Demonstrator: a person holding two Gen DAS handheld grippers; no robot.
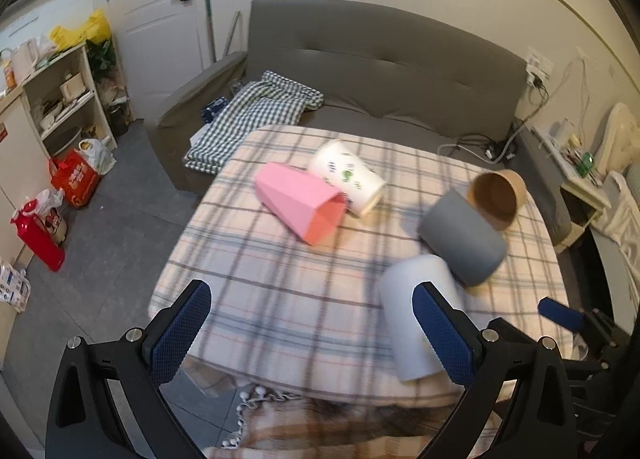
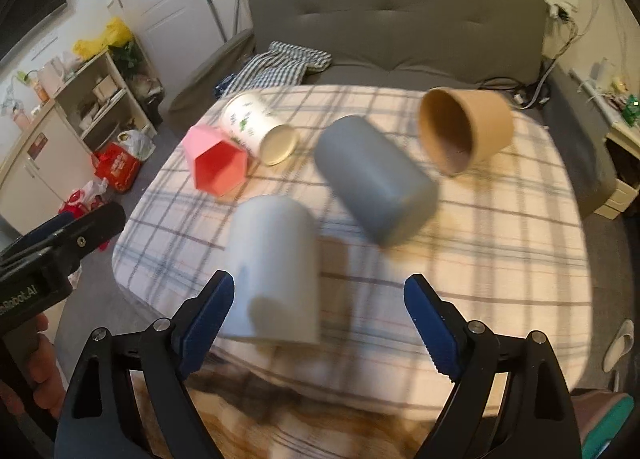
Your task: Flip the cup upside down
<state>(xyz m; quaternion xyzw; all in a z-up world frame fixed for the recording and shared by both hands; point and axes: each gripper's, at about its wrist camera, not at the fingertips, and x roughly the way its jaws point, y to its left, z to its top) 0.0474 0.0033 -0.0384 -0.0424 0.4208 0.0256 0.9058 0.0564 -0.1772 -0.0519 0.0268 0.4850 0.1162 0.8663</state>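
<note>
plaid surface (image 2: 500,243) holds five toppled cups; both tongs (image 1: 316,335) (image 2: 320,323) hang spread and empty. pale cup (image 2: 276,271) lies near the edge, so a nudge may roll it off.

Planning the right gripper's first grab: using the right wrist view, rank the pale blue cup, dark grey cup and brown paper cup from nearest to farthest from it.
1. Pale blue cup, lying by the right gripper's left finger.
2. Dark grey cup, on its side, mid-table.
3. Brown paper cup, far right, mouth facing the camera.
</note>
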